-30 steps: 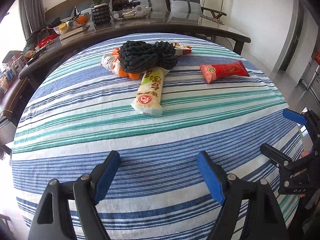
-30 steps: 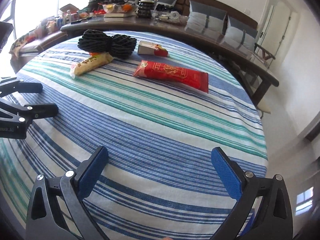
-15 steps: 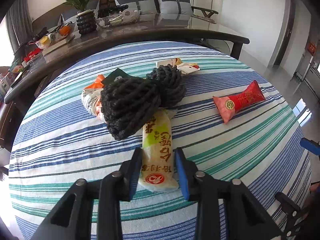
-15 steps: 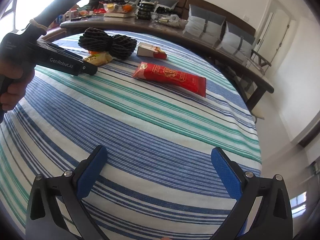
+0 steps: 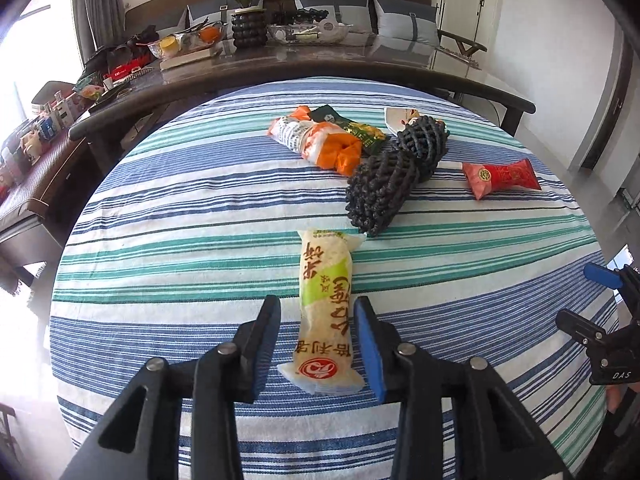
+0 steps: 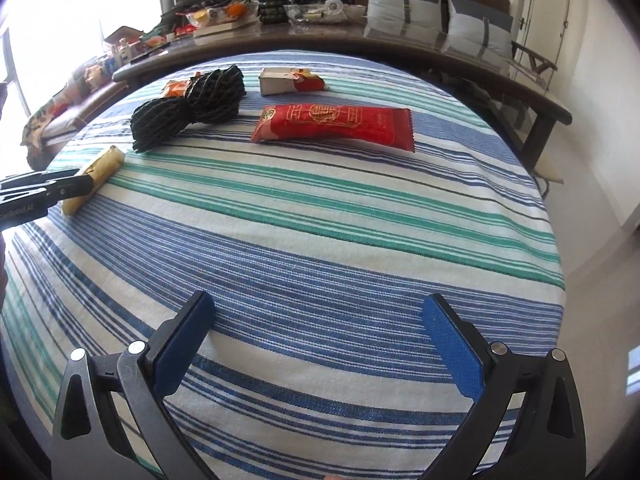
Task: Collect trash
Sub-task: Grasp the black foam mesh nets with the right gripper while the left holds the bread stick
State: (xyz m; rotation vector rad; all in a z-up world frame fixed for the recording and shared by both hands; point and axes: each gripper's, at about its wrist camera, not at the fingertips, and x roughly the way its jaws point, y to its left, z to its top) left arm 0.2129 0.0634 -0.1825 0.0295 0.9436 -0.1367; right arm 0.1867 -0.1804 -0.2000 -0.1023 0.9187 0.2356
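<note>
A long white-and-green snack wrapper [image 5: 326,280] lies on the striped tablecloth [image 5: 180,220], its near end between the jaws of my left gripper [image 5: 318,308]. Those jaws are opening: the left pad stands clear of the wrapper and the right pad is at its edge. Beyond it lie a black foam net [image 5: 388,184], an orange-and-white wrapper [image 5: 316,142], a dark green packet [image 5: 352,128] and a red packet [image 5: 502,176]. My right gripper [image 6: 318,304] hangs open over bare cloth, well short of the red packet [image 6: 334,122] and a small white-and-red box [image 6: 288,80].
The round table ends close behind both grippers. A long dark counter [image 5: 360,64] with bowls, a potted plant [image 5: 246,12] and clutter curves around the far side. A sofa with grey cushions stands behind it. The right gripper [image 5: 588,300] shows at the right edge.
My left gripper reached in, shut on the white-and-green wrapper and pulled it toward the near edge, away from the black net; its jaws now stand wider. The right gripper barely moved.
</note>
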